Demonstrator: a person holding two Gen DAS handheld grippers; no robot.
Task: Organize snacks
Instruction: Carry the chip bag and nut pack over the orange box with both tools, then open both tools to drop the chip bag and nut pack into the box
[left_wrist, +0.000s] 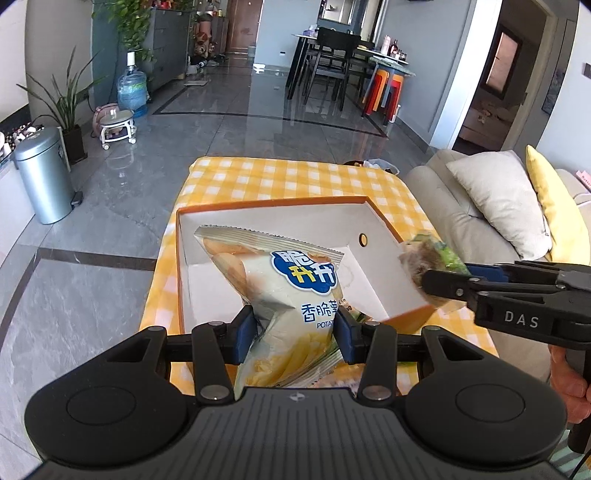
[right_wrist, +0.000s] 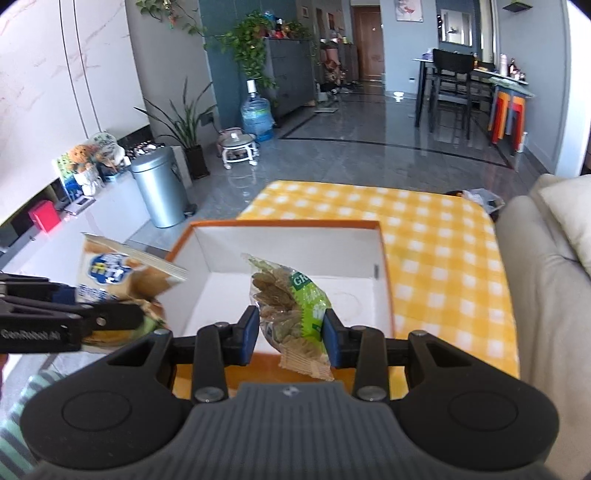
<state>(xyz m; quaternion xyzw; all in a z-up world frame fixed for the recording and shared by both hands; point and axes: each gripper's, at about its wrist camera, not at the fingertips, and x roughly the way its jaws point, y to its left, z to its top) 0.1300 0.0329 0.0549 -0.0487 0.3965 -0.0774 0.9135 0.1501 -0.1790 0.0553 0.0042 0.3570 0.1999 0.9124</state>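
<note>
From the left wrist camera, the left gripper (left_wrist: 295, 334) has its blue-padded jaws closed on a white and yellow potato-chip bag with a blue cloud-shaped logo (left_wrist: 291, 295), pinching it at its waist so the foil creases inward. The bag's top end tilts away from the gripper, over the inside of a shallow white cardboard box with an orange rim (left_wrist: 273, 203), which sits straight ahead of the fingers on a table covered in a yellow and white checked cloth (left_wrist: 288, 177). To the right of the left gripper and slightly ahead, the right gripper (left_wrist: 439, 280) reaches in from the side, clamped on a small clear and green snack packet (left_wrist: 432, 254) above the box's right-hand wall. A hand (left_wrist: 570, 384) grips its handle at the frame's edge. A beige sofa with a grey and a yellow cushion (left_wrist: 476, 206) stands further right.

From the right wrist camera, the right gripper (right_wrist: 290, 334) holds the clear packet of brown crisps with a green label (right_wrist: 286, 310) between its blue pads, narrow around the packet's lower half. The packet hangs above the near part of the open box (right_wrist: 288, 223), directly ahead. The left gripper (right_wrist: 122, 317) enters from the left, with the chip bag (right_wrist: 122, 275) in its grip over the box's near left corner. A silver pedal bin (right_wrist: 159, 188) stands on the floor beyond, to the left.
</note>
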